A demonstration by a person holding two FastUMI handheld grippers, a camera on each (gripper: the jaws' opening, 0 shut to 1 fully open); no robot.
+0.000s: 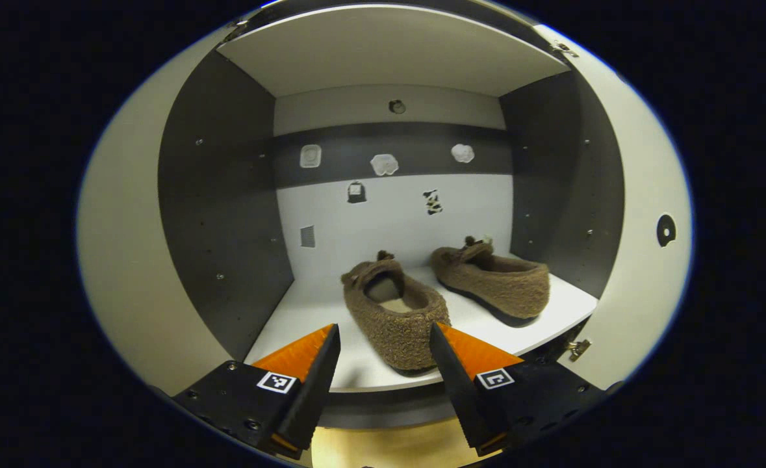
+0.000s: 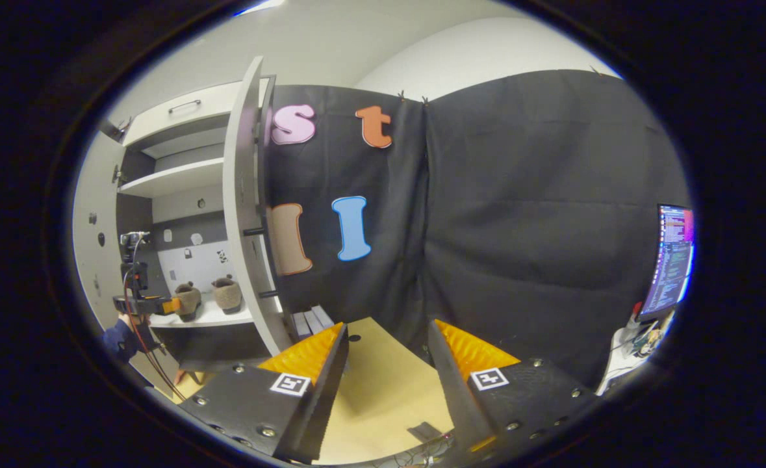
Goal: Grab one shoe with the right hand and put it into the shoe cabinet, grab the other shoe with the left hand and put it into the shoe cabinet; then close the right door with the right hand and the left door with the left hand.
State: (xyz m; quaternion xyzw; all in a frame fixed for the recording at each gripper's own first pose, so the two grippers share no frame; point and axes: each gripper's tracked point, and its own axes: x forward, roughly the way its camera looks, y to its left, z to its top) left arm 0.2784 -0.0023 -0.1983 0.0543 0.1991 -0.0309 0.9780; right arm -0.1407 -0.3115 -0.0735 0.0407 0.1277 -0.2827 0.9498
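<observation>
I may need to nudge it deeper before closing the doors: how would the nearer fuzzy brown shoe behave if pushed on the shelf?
The nearer shoe looks soft and fleecy, so its upper would probably dent before the whole shoe moves. It sits flat on its sole on the smooth white shelf, so it should slide rather than tip. It seems light and may swivel if pushed off-centre.

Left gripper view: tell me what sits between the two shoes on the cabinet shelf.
Nothing. In the left gripper view, a bare strip of white shelf separates the near shoe from the far shoe; they lie apart, not touching.
</observation>
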